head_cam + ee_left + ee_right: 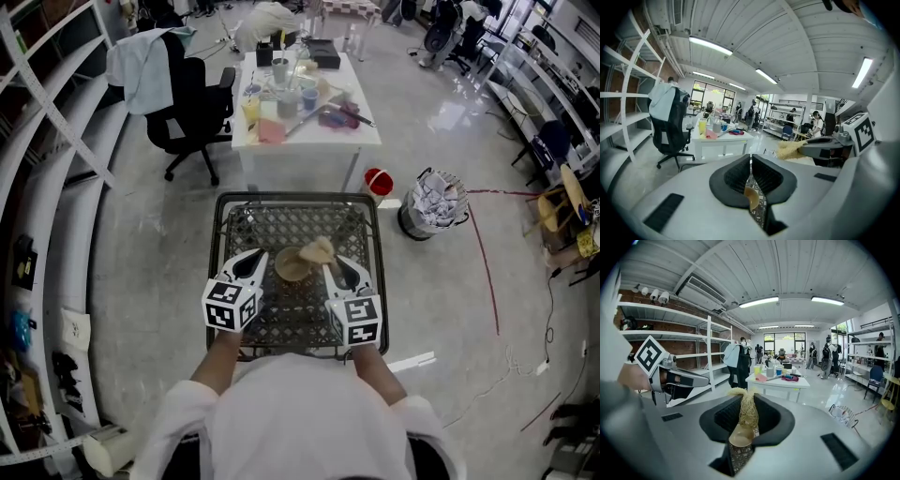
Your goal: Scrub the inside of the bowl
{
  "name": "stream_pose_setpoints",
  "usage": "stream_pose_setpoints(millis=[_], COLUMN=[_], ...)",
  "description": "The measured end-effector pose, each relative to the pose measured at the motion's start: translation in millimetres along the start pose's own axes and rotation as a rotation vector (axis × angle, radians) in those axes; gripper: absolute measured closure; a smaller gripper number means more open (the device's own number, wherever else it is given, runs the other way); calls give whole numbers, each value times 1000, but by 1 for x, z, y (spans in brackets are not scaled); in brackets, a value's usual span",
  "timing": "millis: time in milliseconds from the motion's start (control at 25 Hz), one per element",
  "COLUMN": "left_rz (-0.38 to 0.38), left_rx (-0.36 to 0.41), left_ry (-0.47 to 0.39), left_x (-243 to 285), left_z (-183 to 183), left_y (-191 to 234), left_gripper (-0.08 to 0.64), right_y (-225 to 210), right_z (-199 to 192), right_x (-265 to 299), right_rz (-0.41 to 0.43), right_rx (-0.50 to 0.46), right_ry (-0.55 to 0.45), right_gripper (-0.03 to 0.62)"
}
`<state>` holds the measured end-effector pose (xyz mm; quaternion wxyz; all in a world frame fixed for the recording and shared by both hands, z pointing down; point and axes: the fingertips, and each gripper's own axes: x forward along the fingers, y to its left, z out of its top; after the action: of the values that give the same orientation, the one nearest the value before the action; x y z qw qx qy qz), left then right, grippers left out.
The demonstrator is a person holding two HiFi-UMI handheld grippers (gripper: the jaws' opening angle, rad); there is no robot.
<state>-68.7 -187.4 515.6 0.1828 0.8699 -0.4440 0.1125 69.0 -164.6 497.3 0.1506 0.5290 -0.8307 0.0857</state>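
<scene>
Bowl (291, 266), tan and shallow, sits over the middle of a wire-mesh cart (225, 217) directly in front of the person, between the two grippers (whether it rests on the mesh or hangs just above it cannot be told).

At the left, the left gripper (258, 260) points forward and somewhat down, its tip at the bowl's left edge. In the left gripper view its fingers stand almost together, with only a thin slit between the ribbed pads, and a curved tan piece of the bowl's rim is pinched low in that slit, with the mesh showing beneath.

To the right of the bowl's centre, a scrubber (317, 251) of straw-coloured fibres lies over the bowl's right side, its bushy end toward the far rim.

Further right, the right gripper (337, 265) is clamped on the scrubber. In the right gripper view the fibre bundle stands upright between the pads, which press it from both sides, and the bowl shows just below the fingers.

Beyond the cart, from the left: a black chair (192, 103) with a pale garment (141, 66) draped over its back, a white table (305, 139) crowded with cups and small items, a red pail (378, 181) on the floor, and a bin (433, 202) full of crumpled paper.
</scene>
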Motion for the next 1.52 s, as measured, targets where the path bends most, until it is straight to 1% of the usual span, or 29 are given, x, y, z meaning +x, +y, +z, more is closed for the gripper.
stream_pose_setpoints(millis=[200, 520, 720, 920, 1240, 1520], left_rz=[9, 25, 25, 31, 23, 28], left_rx=[-4, -11, -19, -10, -12, -4], left_ry=[-20, -29, -28, -22, -18, -9], left_x=[-6, -17, -19, -19, -17, -15], left_z=[-1, -2, -5, -8, -8, -8], left_y=[1, 1, 1, 1, -1, 1], left_gripper=[517, 517, 517, 517, 517, 517], right_y=[-2, 0, -1, 0, -7, -6], right_z=[-6, -18, -21, -24, -22, -22], right_x=[3, 1, 3, 3, 2, 5], right_rz=[-11, -13, -14, -12, -29, -23], right_rx=[-10, -19, -21, -26, -29, -29], right_ry=[-10, 22, 34, 40, 33, 40], right_gripper=[505, 505, 505, 505, 505, 505])
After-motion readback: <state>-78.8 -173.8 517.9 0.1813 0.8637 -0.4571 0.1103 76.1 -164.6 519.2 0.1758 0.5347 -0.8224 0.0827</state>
